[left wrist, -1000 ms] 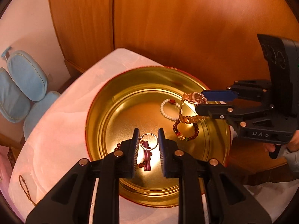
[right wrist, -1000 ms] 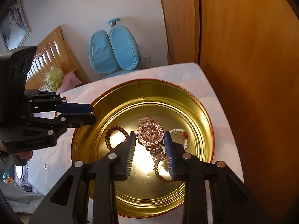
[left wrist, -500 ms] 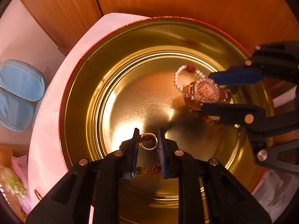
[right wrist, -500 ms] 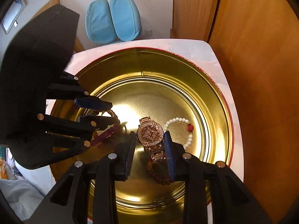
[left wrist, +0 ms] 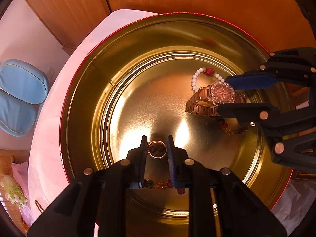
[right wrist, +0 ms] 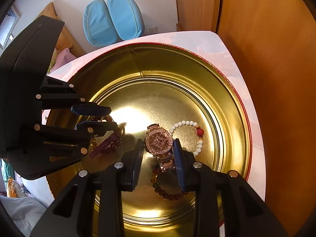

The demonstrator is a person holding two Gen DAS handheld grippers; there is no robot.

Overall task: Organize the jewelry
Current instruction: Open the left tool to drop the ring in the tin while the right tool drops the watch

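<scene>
i hold two grippers low inside the round gold tin [left wrist: 83,90], both pointed steeply down at its floor.

left gripper [left wrist: 157,148]: fingers narrowed and pinching a thin metal ring [left wrist: 157,151], the loop of a keychain-style charm. dark red beads show through the loop, and a row of amber and green beads runs under the fingers. in the right wrist view the charm's purple bar [right wrist: 104,146] lies slack on the tin floor by the left gripper [right wrist: 102,118]. judgement: the piece is down and only needs letting go.

right gripper [right wrist: 159,150]: fingers drawn in on the watch [right wrist: 159,141], pads against the sides of its case. the face is up, its bezel set with small stones, the rose-gold link band trailing back between the fingers. held by the case, i judge, because the rigid sides give the pads a firm seat where the links would fold.

beside the watch lies a white pearl bracelet [right wrist: 198,138] with one red bead, just touching or nearly so; i cannot tell which. a dark bead bracelet [right wrist: 167,194] curls beneath the watch band.

the tin is smooth, glossy, ridged in concentric steps, with a red outer rim. it stands on a pale pink table [right wrist: 233,63].
</scene>
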